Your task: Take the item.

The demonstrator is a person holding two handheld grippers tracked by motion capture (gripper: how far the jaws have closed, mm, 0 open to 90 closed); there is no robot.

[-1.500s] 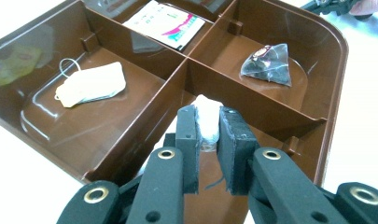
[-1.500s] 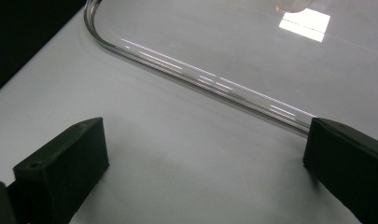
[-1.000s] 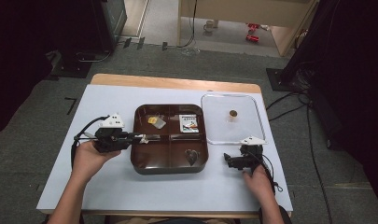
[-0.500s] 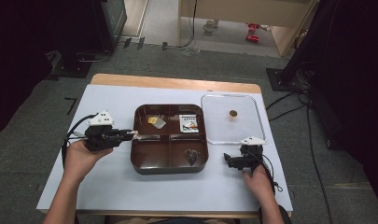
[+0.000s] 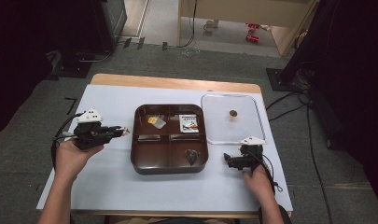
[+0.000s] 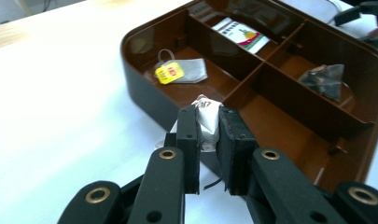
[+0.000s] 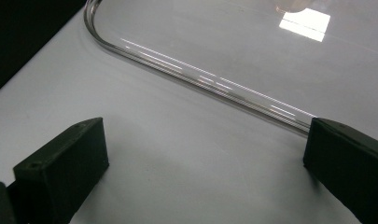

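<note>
A brown tray (image 5: 136,144) with four compartments sits mid-table. In it lie a tea bag with a yellow tag (image 5: 155,121), a printed packet (image 5: 190,123) and a dark pyramid bag (image 5: 192,156). My left gripper (image 5: 123,131) hovers just left of the tray, pointing at it, shut on a small crumpled white packet (image 6: 205,108). In the left gripper view the jaws (image 6: 208,122) pinch that packet in front of the tray's wall (image 6: 144,88). My right gripper (image 5: 228,161) rests on the table right of the tray, open, nothing between its jaws (image 7: 205,154).
A clear plastic lid (image 5: 233,135) with a small brown knob (image 5: 232,113) lies right of the tray, and its rim (image 7: 200,79) runs just beyond the right jaws. White paper (image 5: 107,186) covers the wooden table. Dark floor and cables surround it.
My left gripper has drawn back to the left, from the tray's left edge to the bare table beside it, still pinching the white packet. The right hand has kept still.
</note>
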